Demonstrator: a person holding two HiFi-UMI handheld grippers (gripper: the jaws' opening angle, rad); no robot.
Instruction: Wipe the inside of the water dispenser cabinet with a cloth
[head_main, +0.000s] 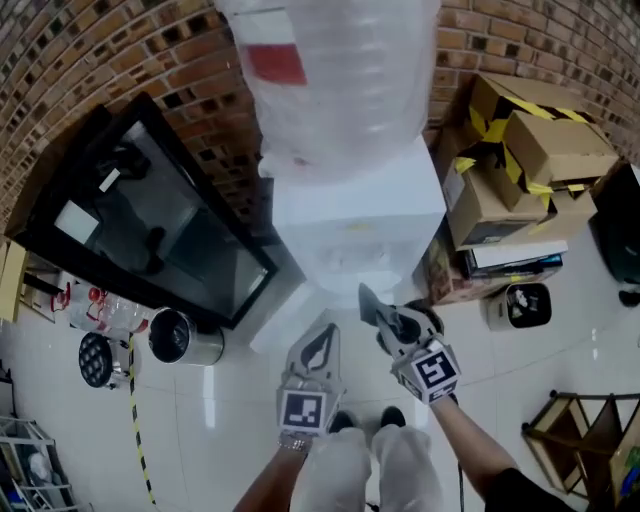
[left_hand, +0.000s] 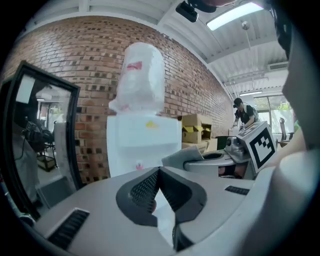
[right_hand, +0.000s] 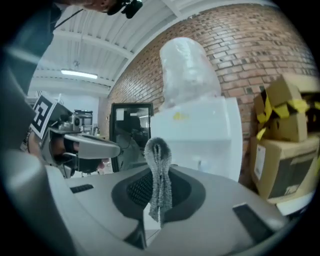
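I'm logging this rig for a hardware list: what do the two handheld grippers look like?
Both the left gripper and right gripper have pale grey moulded bodies, with dark ribbed pads lining the jaws. Each carries a white cube printed with black square markers.

Left tool (head_main: 327, 330) closed — right tool (head_main: 384, 323) on cloth (right_hand: 160, 181)

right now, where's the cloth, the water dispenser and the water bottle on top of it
cloth (right_hand: 159, 172), right gripper view, middle of the upright grey fold
water dispenser (head_main: 380, 212), head view, its white top face
water bottle (head_main: 340, 85), head view, its clear side wall
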